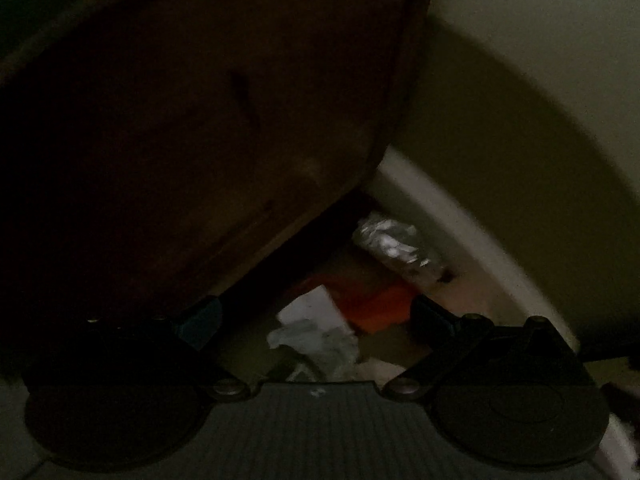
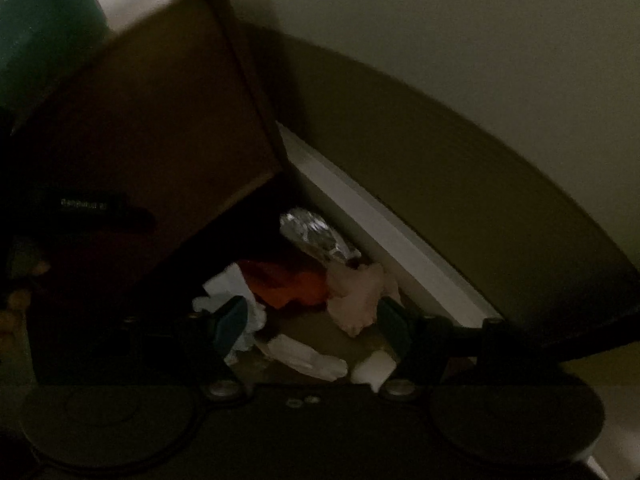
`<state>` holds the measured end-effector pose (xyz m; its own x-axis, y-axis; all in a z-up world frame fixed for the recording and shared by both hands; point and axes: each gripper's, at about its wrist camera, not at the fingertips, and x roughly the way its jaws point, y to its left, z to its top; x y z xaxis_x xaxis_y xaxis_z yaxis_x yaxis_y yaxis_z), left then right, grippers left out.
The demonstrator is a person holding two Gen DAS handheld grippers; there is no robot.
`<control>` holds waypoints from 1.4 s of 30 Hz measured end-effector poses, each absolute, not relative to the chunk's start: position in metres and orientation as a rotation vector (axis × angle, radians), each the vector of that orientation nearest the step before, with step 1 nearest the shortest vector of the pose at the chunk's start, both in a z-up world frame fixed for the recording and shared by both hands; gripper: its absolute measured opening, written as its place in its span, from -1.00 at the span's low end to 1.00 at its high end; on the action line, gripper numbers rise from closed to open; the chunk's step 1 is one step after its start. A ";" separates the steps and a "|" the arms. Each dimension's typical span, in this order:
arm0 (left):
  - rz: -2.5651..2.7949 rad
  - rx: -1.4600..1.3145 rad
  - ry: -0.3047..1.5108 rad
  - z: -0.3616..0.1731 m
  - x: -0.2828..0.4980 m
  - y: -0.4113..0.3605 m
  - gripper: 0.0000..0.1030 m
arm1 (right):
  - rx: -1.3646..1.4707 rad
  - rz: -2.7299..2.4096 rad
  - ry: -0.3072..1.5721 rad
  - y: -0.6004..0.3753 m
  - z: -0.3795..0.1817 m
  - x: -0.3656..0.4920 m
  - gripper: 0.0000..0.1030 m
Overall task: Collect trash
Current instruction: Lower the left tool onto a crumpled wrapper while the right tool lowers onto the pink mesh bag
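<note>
Trash pile (image 2: 304,292) sits dead ahead in the corner by the baseboard (image 2: 360,216). Right gripper (image 2: 310,326) is nearer, fingers spread wide, empty; left gripper (image 1: 316,316) wide too.

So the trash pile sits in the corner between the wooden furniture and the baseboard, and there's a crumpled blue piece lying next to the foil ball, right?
Not quite: the piece beside the foil ball is orange, not blue. The right wrist view shows it most clearly. The rest holds: the pile lies between the wooden furniture and the baseboard.
</note>
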<state>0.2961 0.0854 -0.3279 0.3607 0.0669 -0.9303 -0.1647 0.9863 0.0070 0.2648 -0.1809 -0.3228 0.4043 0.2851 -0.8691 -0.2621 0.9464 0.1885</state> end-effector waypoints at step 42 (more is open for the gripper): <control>-0.419 0.444 1.642 -0.625 0.255 0.098 -0.06 | 0.029 0.157 1.396 -0.148 -0.560 0.378 0.30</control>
